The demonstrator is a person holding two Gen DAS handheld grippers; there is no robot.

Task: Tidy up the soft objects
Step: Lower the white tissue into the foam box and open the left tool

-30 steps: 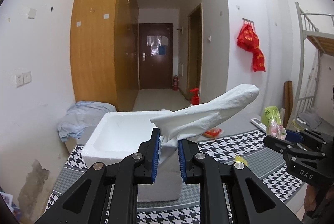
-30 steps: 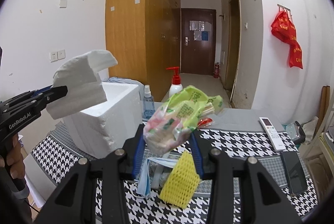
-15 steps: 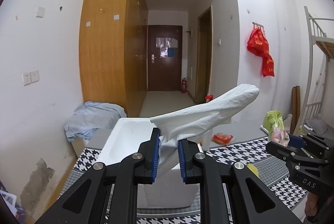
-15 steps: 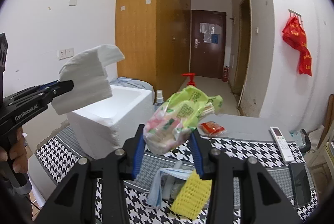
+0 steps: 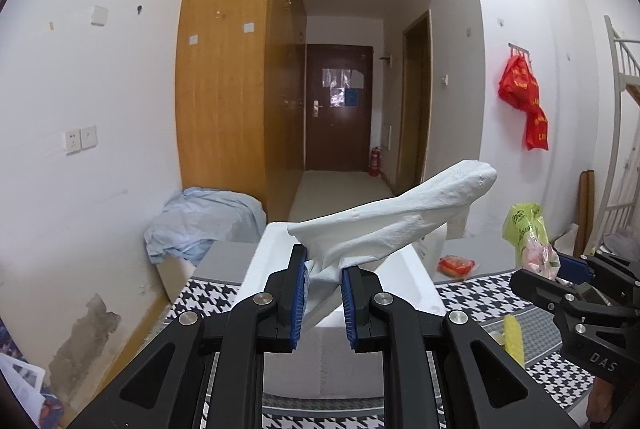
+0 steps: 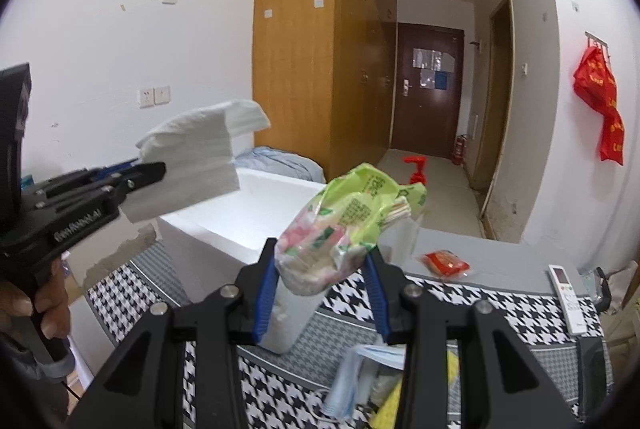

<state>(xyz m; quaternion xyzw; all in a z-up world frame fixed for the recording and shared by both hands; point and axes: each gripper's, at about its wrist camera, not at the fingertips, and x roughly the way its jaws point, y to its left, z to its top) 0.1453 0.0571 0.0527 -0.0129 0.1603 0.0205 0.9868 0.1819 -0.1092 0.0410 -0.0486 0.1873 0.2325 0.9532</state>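
- Your left gripper [image 5: 323, 299] is clamped narrow on the near end of the folded white tissue [image 5: 396, 217]; the rest sticks out forward and up, unsupported, above the white foam box [image 5: 256, 265].
- Your right gripper [image 6: 322, 291] is closed about halfway on the green-and-pink tissue pack [image 6: 348, 225], pinching its lower end only; top half leans right, free.
- Both loads look ready to drop in the box. Bring each one over the open cavity [image 6: 256, 205] before letting go, not over the rim.
- Lower first, then open. The tissue is light and will likely drift if released high.
- Keep the two grippers apart over the box; it looks tight for both at once, so go one at a time.
- Left on the houndstooth cloth [image 6: 460, 301] below the right gripper: blue face mask [image 6: 352, 373], yellow foam net [image 6: 400, 401]. Probably next.
- Farther back, red packet [image 6: 444, 261] and white remote [image 6: 566, 289]; the remote is hard, leave it.
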